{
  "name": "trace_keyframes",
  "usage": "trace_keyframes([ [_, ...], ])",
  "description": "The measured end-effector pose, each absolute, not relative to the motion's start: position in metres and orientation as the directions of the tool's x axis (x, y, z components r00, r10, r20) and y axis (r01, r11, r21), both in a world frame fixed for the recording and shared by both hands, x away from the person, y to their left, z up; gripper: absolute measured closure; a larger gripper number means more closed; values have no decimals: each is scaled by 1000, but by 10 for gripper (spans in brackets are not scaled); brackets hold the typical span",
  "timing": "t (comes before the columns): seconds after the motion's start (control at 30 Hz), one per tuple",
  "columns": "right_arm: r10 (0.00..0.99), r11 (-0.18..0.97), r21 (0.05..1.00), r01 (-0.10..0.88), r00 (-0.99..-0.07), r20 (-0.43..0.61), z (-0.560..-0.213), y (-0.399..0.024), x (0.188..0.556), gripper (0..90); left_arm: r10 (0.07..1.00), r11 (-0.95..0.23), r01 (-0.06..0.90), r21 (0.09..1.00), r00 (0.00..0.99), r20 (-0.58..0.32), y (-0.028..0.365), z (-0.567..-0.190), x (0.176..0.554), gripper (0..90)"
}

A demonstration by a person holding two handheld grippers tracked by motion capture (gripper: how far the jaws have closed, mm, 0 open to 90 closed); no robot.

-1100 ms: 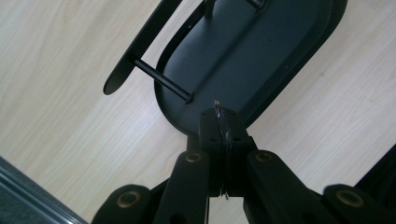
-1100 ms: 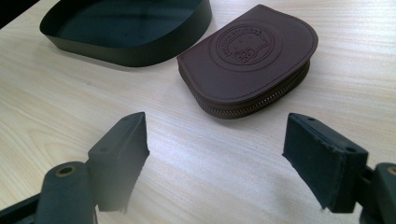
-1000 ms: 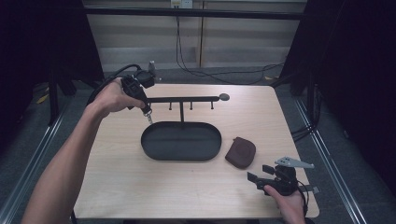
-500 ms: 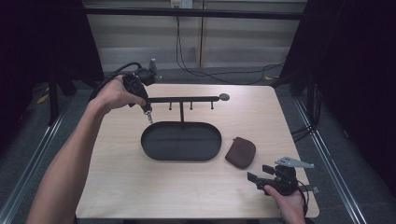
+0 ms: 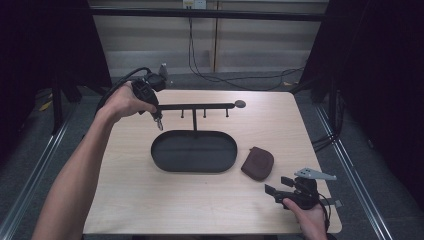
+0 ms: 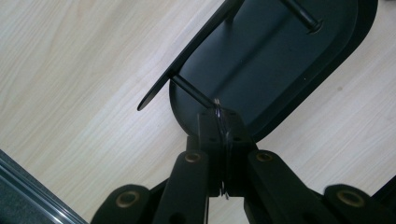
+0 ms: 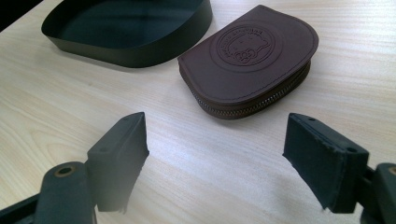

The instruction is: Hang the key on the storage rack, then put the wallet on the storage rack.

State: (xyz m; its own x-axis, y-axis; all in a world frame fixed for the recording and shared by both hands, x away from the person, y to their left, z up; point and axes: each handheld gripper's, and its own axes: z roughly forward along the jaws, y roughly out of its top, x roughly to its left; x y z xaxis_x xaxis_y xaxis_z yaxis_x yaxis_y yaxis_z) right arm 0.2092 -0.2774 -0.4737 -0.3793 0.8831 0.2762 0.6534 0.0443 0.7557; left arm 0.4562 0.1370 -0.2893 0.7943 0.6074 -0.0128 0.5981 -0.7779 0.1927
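From the high view, your left gripper (image 5: 159,121) hangs tip-down at the left end of the black key rack (image 5: 197,106), whose crossbar stands on a post above the oval black tray (image 5: 194,151). Something small and metallic sits at the gripper's tip, too small to make out from here. To the right of the tray lies a brown zip pouch (image 5: 258,163), flat on the wooden table (image 5: 150,195). Your right gripper (image 5: 278,185) rests near the table's front edge, on the near side of the pouch, well away from the tray.

In the left gripper view, your jaws are pressed together on a thin metal ring (image 6: 219,114), pinched edge-on between the pads. The ring is right at the tip of one rack peg (image 6: 191,92), directly above the tray; whether it touches the peg you cannot tell.

In the right gripper view, your jaws stand wide apart with nothing between them, the pouch (image 7: 247,63) ahead and the tray (image 7: 126,44) beyond it.
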Motion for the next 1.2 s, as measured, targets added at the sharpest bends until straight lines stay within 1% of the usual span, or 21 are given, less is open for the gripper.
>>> trace_keyframes([
  [0.23,883,49,751,659,-380,276,-474,-276,211,213,624,-759,610,227,782,-14,142,-291,454,882],
  [0.47,884,45,750,660,-376,278,-474,-276,210,213,642,-739,625,251,766,-19,150,-294,452,820],
  [0.5,884,46,750,659,-377,277,-474,-276,210,213,639,-743,623,244,769,-15,151,-295,452,807],
  [0.57,884,47,751,659,-378,276,-474,-276,210,213,657,-725,637,262,753,-11,154,-296,450,759],
  [0.73,883,48,752,657,-379,275,-474,-276,209,213,676,-692,647,319,737,-29,161,-297,443,694],
  [0.77,883,48,752,657,-379,275,-474,-276,209,213,676,-692,647,319,737,-29,161,-297,443,688],
  [0.83,884,47,752,657,-379,275,-474,-276,209,213,671,-688,645,331,740,-46,164,-296,441,641],
  [0.93,883,49,750,659,-379,275,-474,-276,210,213,665,-680,637,362,744,-59,166,-298,435,603],
  [1.1,884,48,751,659,-378,275,-474,-276,210,213,664,-671,629,391,745,-58,166,-301,428,543],
  [1.13,885,47,749,661,-375,275,-474,-276,210,213,664,-662,626,411,745,-66,166,-302,424,529],
  [1.17,885,47,749,660,-375,275,-474,-276,210,213,664,-662,626,411,745,-66,166,-302,424,514],
  [1.2,885,48,750,660,-376,275,-474,-276,210,213,674,-643,627,440,736,-62,166,-304,419,503],
])
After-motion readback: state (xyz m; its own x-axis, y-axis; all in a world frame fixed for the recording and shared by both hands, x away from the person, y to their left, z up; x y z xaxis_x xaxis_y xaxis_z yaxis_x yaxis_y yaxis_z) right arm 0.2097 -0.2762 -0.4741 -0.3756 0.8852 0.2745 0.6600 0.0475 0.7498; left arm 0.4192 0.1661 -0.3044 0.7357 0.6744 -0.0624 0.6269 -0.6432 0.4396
